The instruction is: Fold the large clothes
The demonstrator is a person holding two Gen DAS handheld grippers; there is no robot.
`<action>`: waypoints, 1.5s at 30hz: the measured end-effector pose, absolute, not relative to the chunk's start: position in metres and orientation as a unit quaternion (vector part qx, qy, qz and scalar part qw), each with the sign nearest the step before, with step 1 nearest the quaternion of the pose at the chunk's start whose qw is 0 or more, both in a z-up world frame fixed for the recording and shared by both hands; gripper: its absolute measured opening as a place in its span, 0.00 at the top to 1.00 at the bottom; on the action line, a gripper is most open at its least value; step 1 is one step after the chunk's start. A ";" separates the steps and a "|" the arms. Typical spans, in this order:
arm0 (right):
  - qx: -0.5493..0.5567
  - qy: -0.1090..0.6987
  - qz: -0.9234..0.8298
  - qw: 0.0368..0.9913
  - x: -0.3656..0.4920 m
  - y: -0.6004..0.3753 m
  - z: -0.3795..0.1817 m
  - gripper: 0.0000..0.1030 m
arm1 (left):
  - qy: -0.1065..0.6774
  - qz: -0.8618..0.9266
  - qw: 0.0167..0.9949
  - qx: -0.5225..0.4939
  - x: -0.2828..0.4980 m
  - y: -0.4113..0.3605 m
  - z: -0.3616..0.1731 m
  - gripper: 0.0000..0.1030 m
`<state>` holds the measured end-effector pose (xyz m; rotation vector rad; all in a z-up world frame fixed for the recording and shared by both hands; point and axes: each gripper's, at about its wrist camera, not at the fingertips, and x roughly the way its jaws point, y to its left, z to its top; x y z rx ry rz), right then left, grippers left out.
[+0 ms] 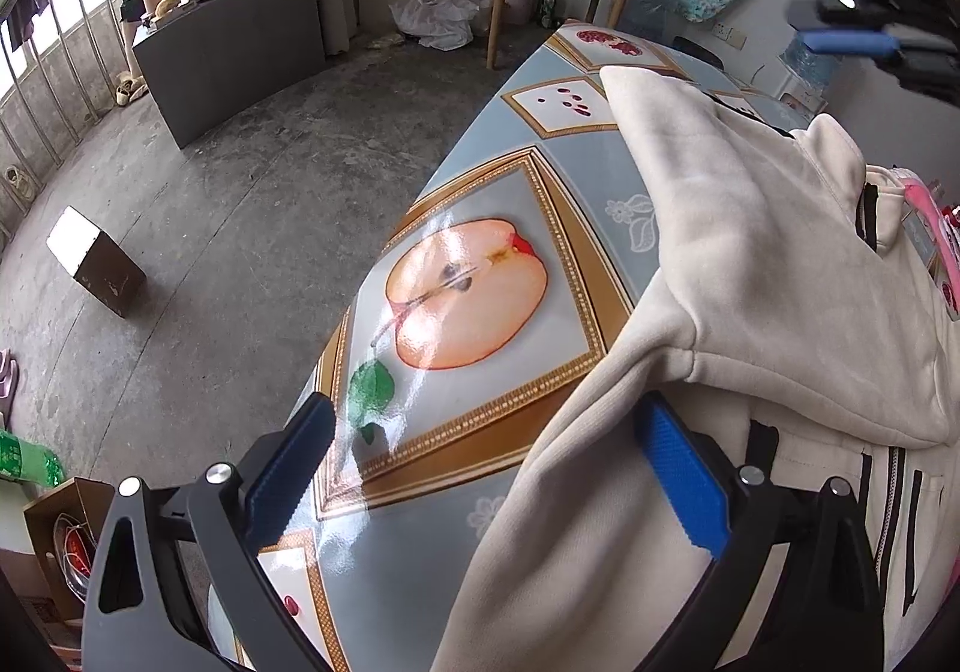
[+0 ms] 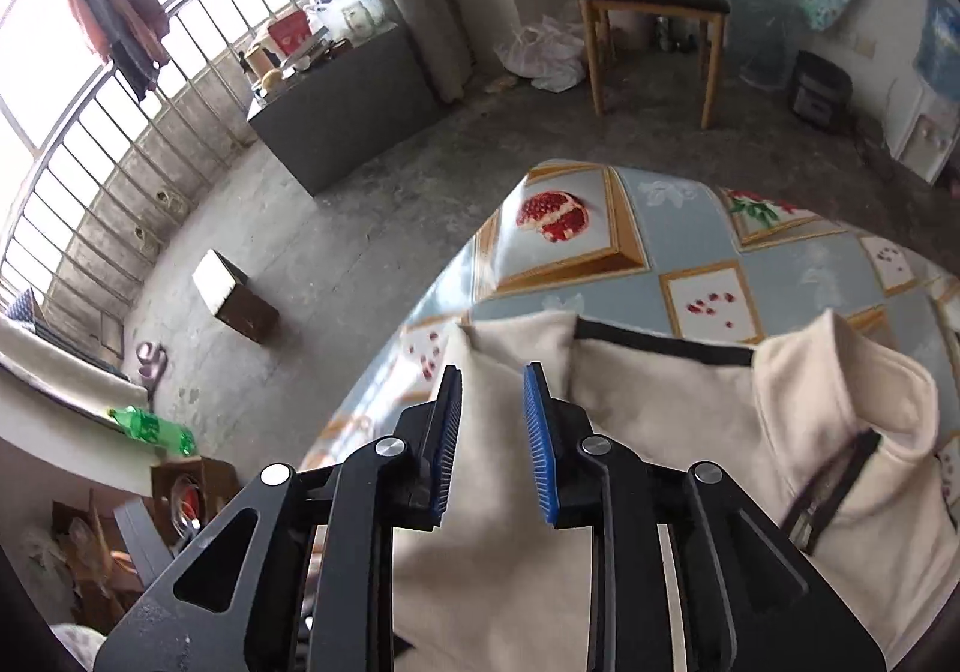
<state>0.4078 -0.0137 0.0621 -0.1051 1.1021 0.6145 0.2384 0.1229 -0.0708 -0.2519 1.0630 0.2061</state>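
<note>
A cream zip jacket (image 1: 750, 264) with black trim lies on the fruit-print table (image 1: 480, 192), a sleeve folded across its body. My left gripper (image 1: 486, 426) is open wide above the table edge and the jacket's left side, holding nothing. In the right wrist view the jacket (image 2: 690, 420) fills the lower right, its collar (image 2: 852, 372) standing up. My right gripper (image 2: 492, 390) is partly open above the jacket's far sleeve, with cloth showing between the jaws but not clamped. The right gripper also shows at the top right of the left wrist view (image 1: 870, 36).
The table edge (image 2: 420, 312) drops to a concrete floor. On the floor stand a small brown box (image 1: 96, 264), a grey cabinet (image 1: 234, 54) and a wooden chair (image 2: 654, 0). A green bottle (image 2: 153, 426) lies at the left.
</note>
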 end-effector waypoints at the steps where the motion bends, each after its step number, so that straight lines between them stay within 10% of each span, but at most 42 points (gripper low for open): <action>1: -0.060 0.525 0.291 0.798 0.396 -0.014 0.053 0.76 | 0.505 0.098 0.849 -0.120 0.238 0.123 -0.071 0.04; 15: -0.109 0.531 0.237 0.807 0.344 0.019 -0.011 0.70 | 0.463 0.089 0.875 -0.110 0.214 0.129 -0.026 0.04; 19: -0.064 0.468 0.206 0.857 0.297 -0.052 0.031 0.37 | 0.442 0.063 0.891 -0.087 0.217 0.110 -0.001 0.04; 32: 0.079 0.531 0.008 0.844 0.213 -0.276 -0.033 0.41 | 0.474 -0.029 0.880 -0.020 0.284 -0.007 -0.028 0.04; 45: 0.322 0.379 -0.202 0.844 0.122 -0.563 0.021 0.37 | 0.499 -0.015 0.867 -0.002 0.293 -0.017 -0.064 0.04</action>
